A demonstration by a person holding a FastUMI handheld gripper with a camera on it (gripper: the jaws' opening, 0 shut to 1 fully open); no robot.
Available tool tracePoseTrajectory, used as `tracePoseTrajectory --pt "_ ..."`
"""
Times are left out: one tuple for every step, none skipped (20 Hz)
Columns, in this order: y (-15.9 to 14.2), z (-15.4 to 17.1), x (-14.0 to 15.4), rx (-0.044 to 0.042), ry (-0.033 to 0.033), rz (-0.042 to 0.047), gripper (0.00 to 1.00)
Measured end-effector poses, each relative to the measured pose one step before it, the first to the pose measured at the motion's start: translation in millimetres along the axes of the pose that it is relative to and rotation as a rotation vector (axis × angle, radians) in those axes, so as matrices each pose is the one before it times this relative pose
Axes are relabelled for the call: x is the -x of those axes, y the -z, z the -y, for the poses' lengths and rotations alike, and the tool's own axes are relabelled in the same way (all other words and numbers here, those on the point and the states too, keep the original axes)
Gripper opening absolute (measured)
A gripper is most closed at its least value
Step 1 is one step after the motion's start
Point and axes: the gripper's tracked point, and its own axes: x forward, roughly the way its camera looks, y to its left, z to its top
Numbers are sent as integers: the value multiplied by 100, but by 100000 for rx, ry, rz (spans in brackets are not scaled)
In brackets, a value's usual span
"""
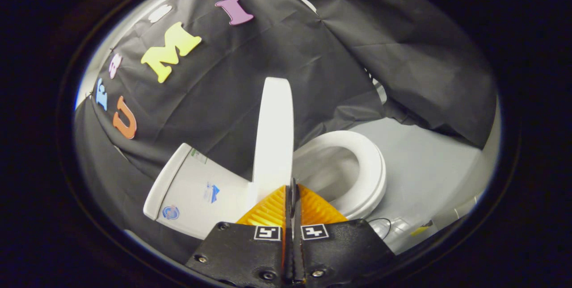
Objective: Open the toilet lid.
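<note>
Already the toilet lid (273, 136) stands raised, seen almost edge-on, its long axis running up and away from the fingers toward the booth's dark cloth wall (268, 47), its top end rounded and leaning slightly back toward the tank side. It rises just ahead of the fingertips, from the hinge end of the bowl, with the tank (196, 189) on one side of it and the seat on the other. One lid, one seat (373, 167), one tank: a single white toilet, tilted in this view. The seat lies down flat on the bowl (330, 176), an oval ring whose open middle faces up, stretching away from the lid toward the pale floor (429, 167). The tank carries three small stickers on its side and a flat cover (163, 181) at its far end. The gripper (293, 185) has its two fingers pressed together with only a thin dark seam between them and nothing pinched there; their tips sit right at the foot of the lid, though whether they touch it I cannot tell. Beyond the bowl, a thin cable (380, 223) loops on the floor beside a small yellow-tipped object (420, 230) too small to make out.
</note>
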Motion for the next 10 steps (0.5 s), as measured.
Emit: tracePoseTrajectory --pt "38 -253 -36 479 -39 20 4" --pt "56 -205 55 785 -4 265 4" --pt "1 -207 77 745 -54 126 4" --pt "-24 -375 161 -203 -290 108 4" --pt "-109 -435 125 -135 -477 220 4" --pt "142 -377 8 978 -116 271 4" --pt "-36 -343 71 1053 50 434 4" --pt "-38 -395 96 903 -90 301 4" --pt "16 -400 -24 986 143 114 4" --pt "25 -368 123 961 93 270 4"
